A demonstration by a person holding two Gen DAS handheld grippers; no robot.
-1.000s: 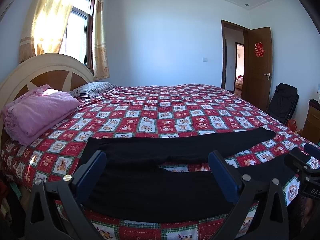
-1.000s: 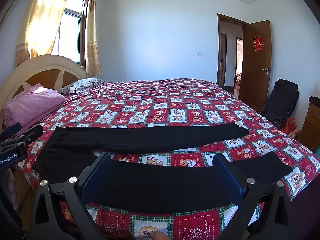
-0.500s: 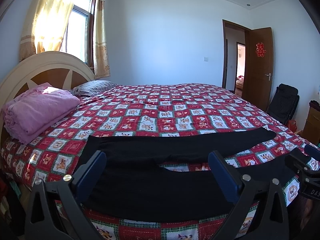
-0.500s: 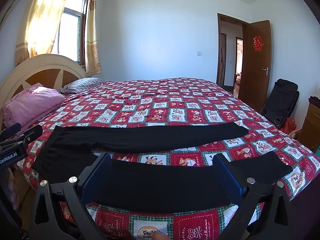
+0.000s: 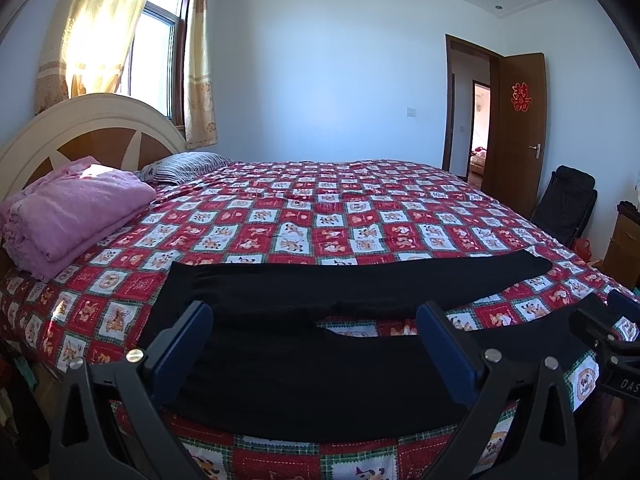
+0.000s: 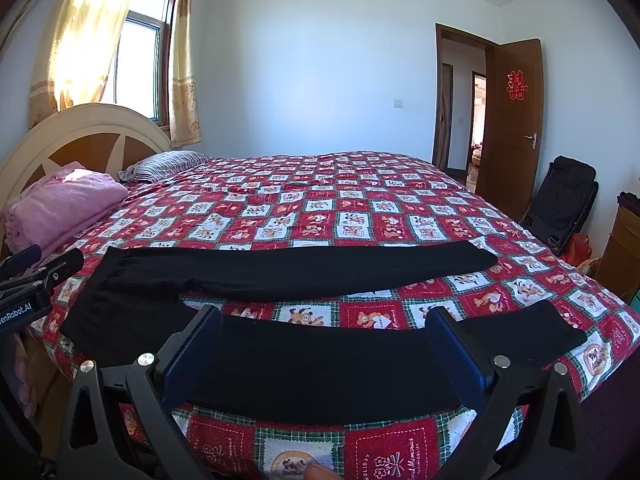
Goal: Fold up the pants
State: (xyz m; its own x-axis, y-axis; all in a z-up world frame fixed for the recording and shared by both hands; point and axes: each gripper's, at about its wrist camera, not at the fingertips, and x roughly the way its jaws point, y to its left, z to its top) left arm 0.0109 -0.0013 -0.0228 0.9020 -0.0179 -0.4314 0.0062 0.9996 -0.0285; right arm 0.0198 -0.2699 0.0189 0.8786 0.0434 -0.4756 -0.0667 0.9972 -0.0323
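Observation:
Black pants (image 5: pixel 304 364) (image 6: pixel 320 364) lie flat along the near edge of the bed, waist to the left, the two legs spread apart toward the right. The far leg (image 6: pixel 320 270) stretches straight across the quilt; the near leg runs along the bed's edge. My left gripper (image 5: pixel 314 316) hovers open over the waist and crotch area, nothing between its blue pads. My right gripper (image 6: pixel 324 320) is open above the near leg's middle, also holding nothing. Each gripper's body shows at the edge of the other's view.
The bed wears a red checked quilt (image 5: pixel 340 216) (image 6: pixel 340 208). A folded pink blanket (image 5: pixel 68 212) and a striped pillow (image 5: pixel 184 166) sit by the headboard at left. A black chair (image 6: pixel 560 200), a wooden cabinet (image 6: pixel 624 248) and an open door stand at right.
Both grippers stay open and almost still; the left wrist view has drifted slightly. The pants have not moved.

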